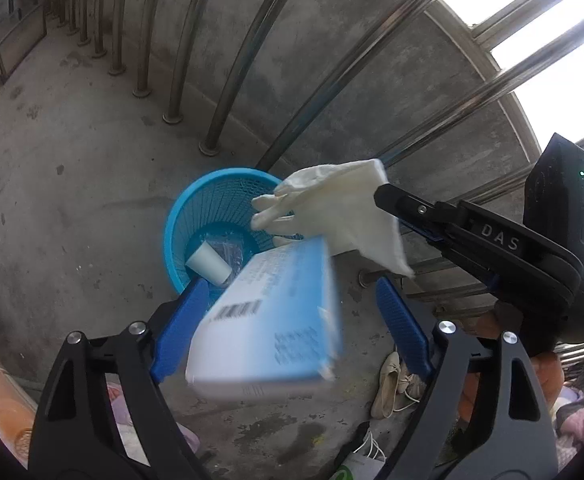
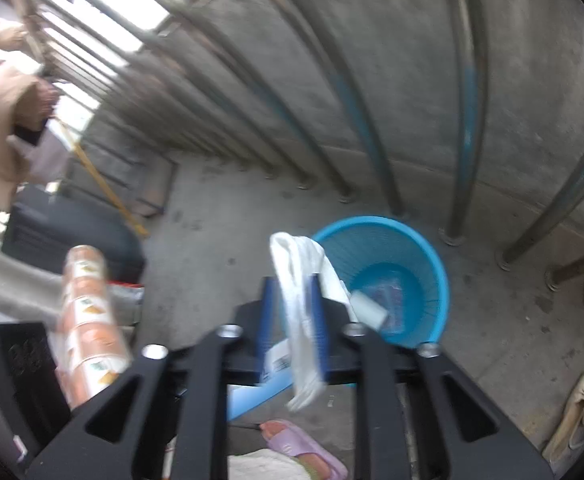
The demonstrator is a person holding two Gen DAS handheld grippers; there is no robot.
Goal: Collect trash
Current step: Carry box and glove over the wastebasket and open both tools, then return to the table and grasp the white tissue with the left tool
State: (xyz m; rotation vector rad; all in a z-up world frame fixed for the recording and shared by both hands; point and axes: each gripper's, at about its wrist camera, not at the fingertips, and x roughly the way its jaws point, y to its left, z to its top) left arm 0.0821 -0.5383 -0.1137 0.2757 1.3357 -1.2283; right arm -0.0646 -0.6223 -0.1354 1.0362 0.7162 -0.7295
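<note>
Box and glove above the blue bin

A blurred light-blue carton [image 1: 267,320] lies between the wide-spread blue pads of the left gripper [image 1: 287,312], no grip evident; a white glove [image 1: 332,208] drapes between the part-open right gripper [image 2: 294,320] pads, apparently loose. Just beyond stands the blue mesh wastebasket [image 1: 179,216], holding a white paper cup [image 1: 207,262].

The basket [image 1: 179,216] is bright blue with a fine mesh pattern; a white cup [image 1: 207,262] lies inside. The glove [image 1: 332,208] is off-white. The box [image 1: 267,320] is pale blue and white with a black barcode. Gripper fingers [image 1: 181,328] are ribbed blue.
</note>
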